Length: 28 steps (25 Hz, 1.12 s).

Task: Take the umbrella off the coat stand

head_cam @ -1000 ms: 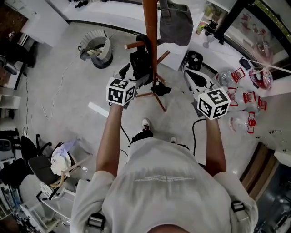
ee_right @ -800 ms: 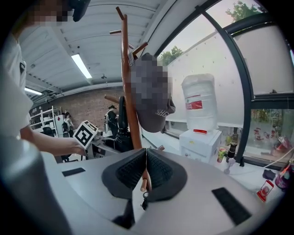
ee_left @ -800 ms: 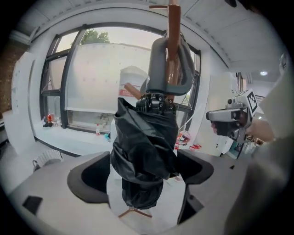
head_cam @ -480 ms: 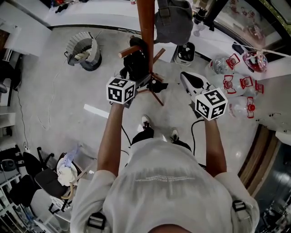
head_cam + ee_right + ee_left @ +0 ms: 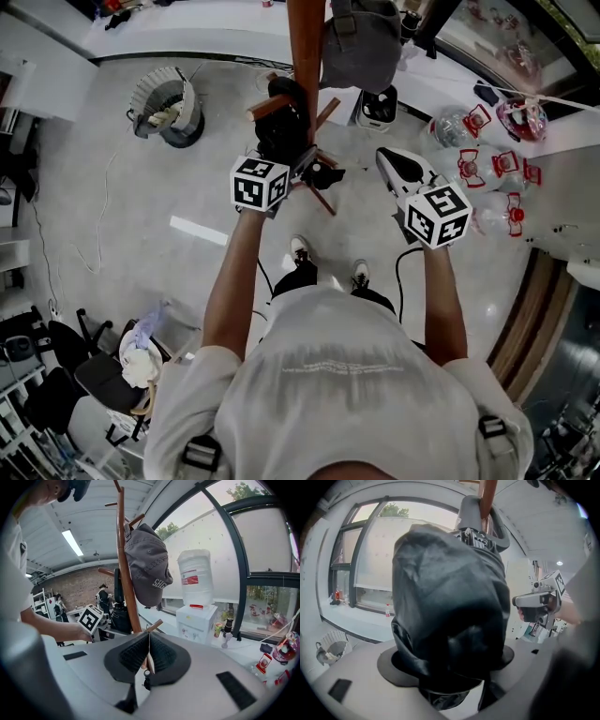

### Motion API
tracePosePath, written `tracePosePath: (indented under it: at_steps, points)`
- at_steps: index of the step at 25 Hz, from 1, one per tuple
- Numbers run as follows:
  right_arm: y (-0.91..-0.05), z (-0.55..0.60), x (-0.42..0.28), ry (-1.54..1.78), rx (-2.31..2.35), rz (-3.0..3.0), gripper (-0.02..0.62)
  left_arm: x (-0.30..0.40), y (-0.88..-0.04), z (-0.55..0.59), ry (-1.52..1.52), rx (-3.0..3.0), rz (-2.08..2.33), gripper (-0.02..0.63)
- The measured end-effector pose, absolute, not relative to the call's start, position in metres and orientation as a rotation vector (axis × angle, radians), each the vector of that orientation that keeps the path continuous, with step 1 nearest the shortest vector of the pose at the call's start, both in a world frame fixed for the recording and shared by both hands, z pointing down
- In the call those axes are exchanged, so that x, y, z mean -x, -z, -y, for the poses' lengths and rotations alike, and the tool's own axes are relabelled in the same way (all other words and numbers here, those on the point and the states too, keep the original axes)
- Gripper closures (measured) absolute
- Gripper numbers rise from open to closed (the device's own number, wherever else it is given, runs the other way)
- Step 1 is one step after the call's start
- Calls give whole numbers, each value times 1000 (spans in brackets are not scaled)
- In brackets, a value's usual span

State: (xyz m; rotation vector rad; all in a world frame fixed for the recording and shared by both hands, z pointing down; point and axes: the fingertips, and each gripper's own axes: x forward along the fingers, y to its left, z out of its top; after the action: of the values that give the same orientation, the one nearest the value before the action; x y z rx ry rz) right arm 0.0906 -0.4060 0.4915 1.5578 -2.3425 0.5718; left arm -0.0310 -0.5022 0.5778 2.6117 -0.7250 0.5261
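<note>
A black folded umbrella (image 5: 281,122) hangs on the brown wooden coat stand (image 5: 306,47), below one of its pegs. In the left gripper view the umbrella (image 5: 450,597) fills the space between the jaws, and its handle is hooked up by the pole. My left gripper (image 5: 295,155) has just been closing its jaws, and the pads now press on the umbrella's fabric. My right gripper (image 5: 389,161) hangs to the right of the stand, shut, with nothing in it. In its own view its pads (image 5: 159,653) meet in front of the pole (image 5: 124,555).
A grey cap (image 5: 361,42) hangs on the stand's far side. A waste bin (image 5: 169,103) stands on the floor at left. Several large water bottles (image 5: 478,164) lie at right, near a water dispenser (image 5: 197,597). The person's feet (image 5: 300,251) are close to the stand's base.
My left gripper has moved a little right and down onto the umbrella. The right gripper has sunk slightly and stays beside the stand.
</note>
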Motion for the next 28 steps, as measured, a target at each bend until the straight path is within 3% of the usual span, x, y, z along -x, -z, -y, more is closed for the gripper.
tracePosePath:
  at_steps: [9, 28]
  points:
    - [-489, 400, -100, -556, -1556, 2336, 571, 35, -579, 499, -609, -2596, 796, 283]
    - [-464, 396, -117, -461, -1482, 2412, 571, 57, -538, 494, -583, -2532, 1003, 301]
